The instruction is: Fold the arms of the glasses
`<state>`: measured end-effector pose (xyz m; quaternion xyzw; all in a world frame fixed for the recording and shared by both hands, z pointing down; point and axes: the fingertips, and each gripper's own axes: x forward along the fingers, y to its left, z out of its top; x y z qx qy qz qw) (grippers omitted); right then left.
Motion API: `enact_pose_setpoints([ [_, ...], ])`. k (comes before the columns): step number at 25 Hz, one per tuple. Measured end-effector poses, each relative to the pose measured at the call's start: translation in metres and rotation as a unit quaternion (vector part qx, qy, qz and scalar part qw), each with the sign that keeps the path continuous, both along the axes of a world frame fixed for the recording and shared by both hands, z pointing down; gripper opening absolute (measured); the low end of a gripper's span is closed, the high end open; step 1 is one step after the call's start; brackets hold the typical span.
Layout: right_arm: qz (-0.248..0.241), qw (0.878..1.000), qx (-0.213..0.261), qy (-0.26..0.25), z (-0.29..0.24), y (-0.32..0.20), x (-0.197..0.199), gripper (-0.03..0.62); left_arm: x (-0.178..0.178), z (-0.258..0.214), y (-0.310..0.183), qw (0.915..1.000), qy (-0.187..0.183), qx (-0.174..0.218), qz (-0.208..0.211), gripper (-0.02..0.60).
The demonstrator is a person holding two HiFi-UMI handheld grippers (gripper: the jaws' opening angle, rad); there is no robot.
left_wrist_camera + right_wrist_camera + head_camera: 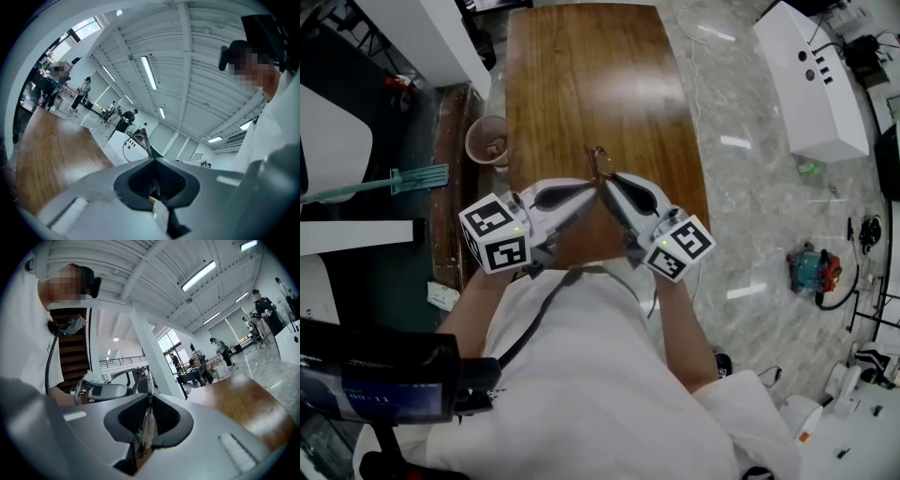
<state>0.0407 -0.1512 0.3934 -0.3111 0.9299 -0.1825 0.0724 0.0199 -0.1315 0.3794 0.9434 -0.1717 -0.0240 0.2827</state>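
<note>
The thin-framed glasses (pixel 598 159) hang in the air above the near end of the wooden table (pixel 581 84), between my two grippers. My left gripper (pixel 592 188) comes in from the left, and its jaws are shut on a thin part of the frame. In the left gripper view the wire frame (pixel 139 140) sticks up out of the closed tips of that gripper (pixel 153 160). My right gripper (pixel 607 184) meets it from the right, shut on the glasses. A lens and an arm (pixel 148 420) stand edge-on between the jaws of the right gripper (pixel 149 397).
A brown cup (pixel 487 141) stands off the table's left edge, and a green-handled tool (pixel 403 180) lies further left. To the right on the marble floor are a white box (pixel 811 84) and a red and teal device (pixel 814 269). Several people stand far off.
</note>
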Motion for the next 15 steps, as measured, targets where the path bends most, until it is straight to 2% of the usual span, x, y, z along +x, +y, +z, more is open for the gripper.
enact_pose_setpoints([
  [7,-0.006,1.0,-0.006,0.011,0.008,0.002,-0.003,0.037,-0.003,0.008,0.002,0.9999,0.0,-0.012,-0.007,0.006],
  [11,0.01,1.0,-0.017,0.019,0.019,-0.005,0.001,0.037,-0.009,0.018,0.002,0.9995,0.002,-0.018,-0.025,0.011],
  [15,0.027,0.997,-0.047,0.048,0.055,-0.017,0.013,0.037,-0.02,0.042,-0.001,0.998,-0.027,-0.029,-0.049,0.015],
])
